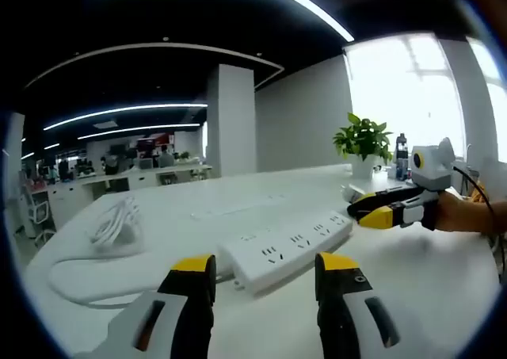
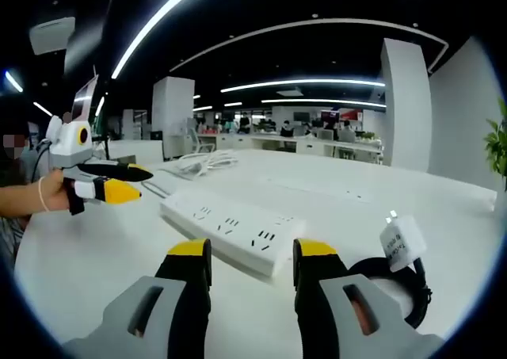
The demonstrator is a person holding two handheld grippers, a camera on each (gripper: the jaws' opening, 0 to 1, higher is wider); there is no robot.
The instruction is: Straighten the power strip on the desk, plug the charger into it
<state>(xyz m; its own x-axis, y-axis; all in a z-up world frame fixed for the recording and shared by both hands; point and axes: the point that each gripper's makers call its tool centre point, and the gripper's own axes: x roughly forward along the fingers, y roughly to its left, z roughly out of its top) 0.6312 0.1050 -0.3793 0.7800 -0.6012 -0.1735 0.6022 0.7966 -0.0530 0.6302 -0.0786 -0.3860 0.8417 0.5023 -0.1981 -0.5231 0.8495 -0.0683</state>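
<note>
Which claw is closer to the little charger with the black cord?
Likely the right gripper. The charger lies on the desk just beside its jaws. The left gripper hovers beyond the power strip's far side, with the strip between them.

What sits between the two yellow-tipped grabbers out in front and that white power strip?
Nothing: in the left gripper view, bare white desk separates the left gripper from the power strip. The right gripper view shows the same before the right gripper.

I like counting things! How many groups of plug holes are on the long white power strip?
3, in a row along the top of the long white plastic power strip on the white desk: left, middle, right. None looks hidden.
</note>
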